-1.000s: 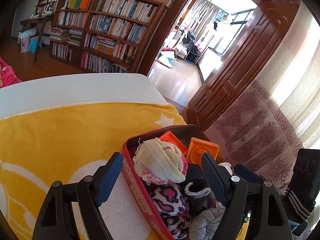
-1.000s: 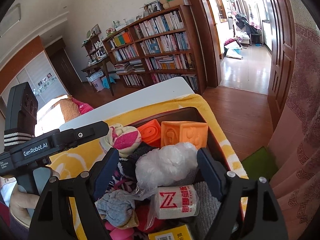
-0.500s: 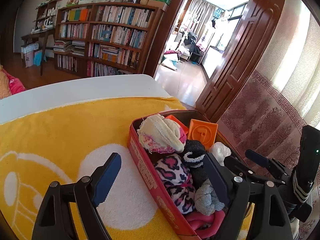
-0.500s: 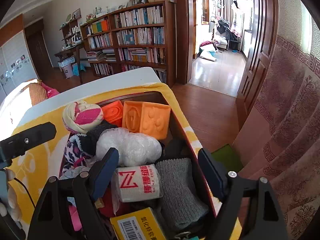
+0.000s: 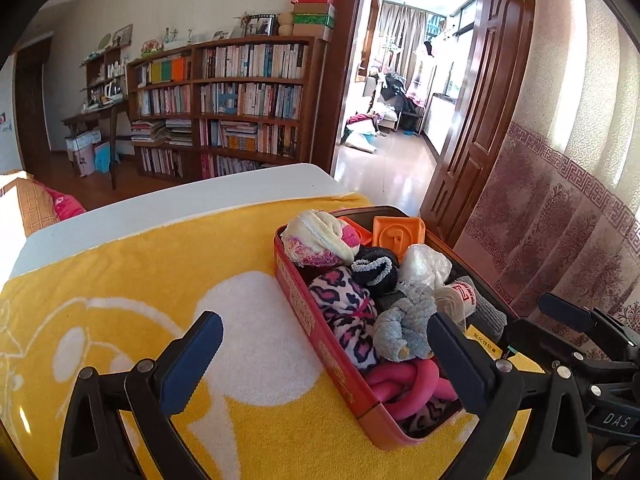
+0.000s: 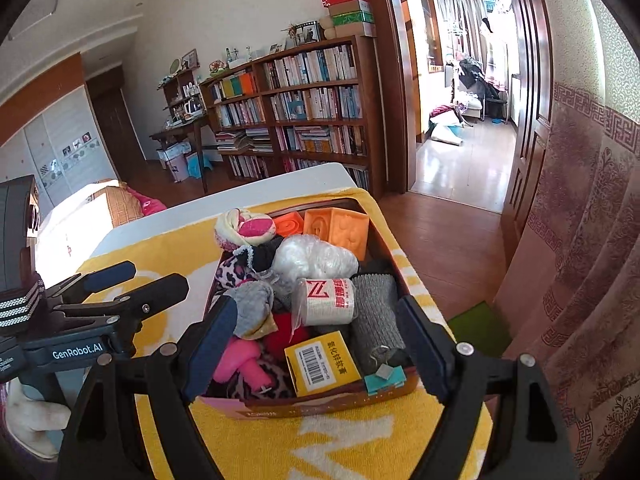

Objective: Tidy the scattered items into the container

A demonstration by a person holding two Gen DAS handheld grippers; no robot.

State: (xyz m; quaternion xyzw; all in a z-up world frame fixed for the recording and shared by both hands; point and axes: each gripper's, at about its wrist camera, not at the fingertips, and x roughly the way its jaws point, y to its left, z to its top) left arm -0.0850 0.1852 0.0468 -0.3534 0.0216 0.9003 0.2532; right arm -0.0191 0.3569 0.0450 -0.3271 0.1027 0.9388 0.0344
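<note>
A red box (image 5: 308, 320) stands on the yellow towel (image 5: 120, 280), full of items: rolled socks, orange blocks (image 5: 398, 232), a pink tube (image 5: 404, 384), a leopard sock (image 5: 344, 304). In the right wrist view the box (image 6: 312, 410) also holds a wrapped bandage roll (image 6: 326, 296), a yellow carton (image 6: 322, 362) and a grey sock (image 6: 374, 316). My left gripper (image 5: 324, 364) is open and empty, above the box's near left side. My right gripper (image 6: 316, 344) is open and empty over the box's near end.
The towel covers a white table (image 5: 180, 200). The table's right edge drops to a wood floor (image 6: 440, 240) beside a patterned curtain (image 6: 580, 260). A bookshelf (image 5: 240, 100) and an open doorway (image 5: 400, 100) lie behind.
Both grippers have pulled back and up from the box, so more of it shows. Both stay open and empty. The box's contents have not moved.
</note>
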